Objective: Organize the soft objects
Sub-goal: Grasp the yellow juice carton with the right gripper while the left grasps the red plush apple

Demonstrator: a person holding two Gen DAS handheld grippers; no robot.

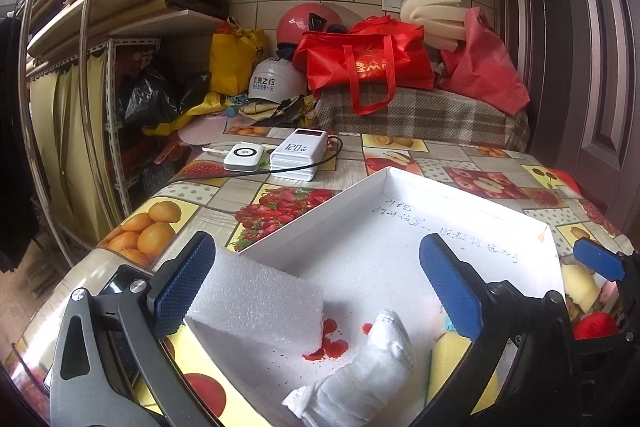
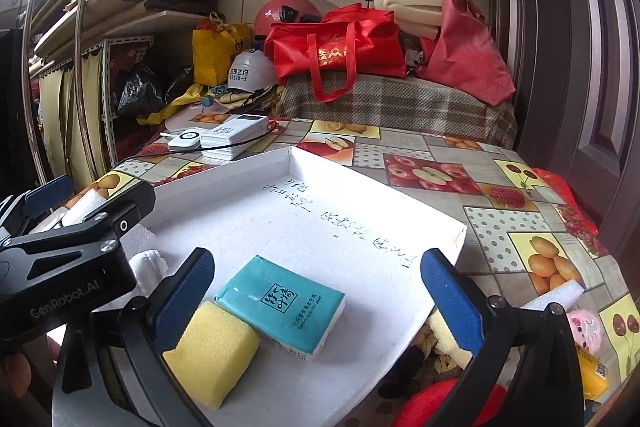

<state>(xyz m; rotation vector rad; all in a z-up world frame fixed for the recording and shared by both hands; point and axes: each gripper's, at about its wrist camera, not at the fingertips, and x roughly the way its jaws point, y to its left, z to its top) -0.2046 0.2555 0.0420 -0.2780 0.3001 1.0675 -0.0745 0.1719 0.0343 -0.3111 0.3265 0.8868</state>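
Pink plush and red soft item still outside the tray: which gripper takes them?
Right, probably. The pink plush and red soft item lie beside the right gripper, jaws open and empty. The left gripper hangs over the tray's far side.

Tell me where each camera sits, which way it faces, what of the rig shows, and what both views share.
Left wrist: on the left hand-held gripper, looking forward over the white tray's near-left end at a white foam block and rolled white cloth; its blue fingers open, the right hand-held gripper at the right edge.
Right wrist: on the right hand-held gripper, over the tray's near end at a yellow sponge and teal tissue pack; the left one at left.
Shared: tray, power banks, red bag.
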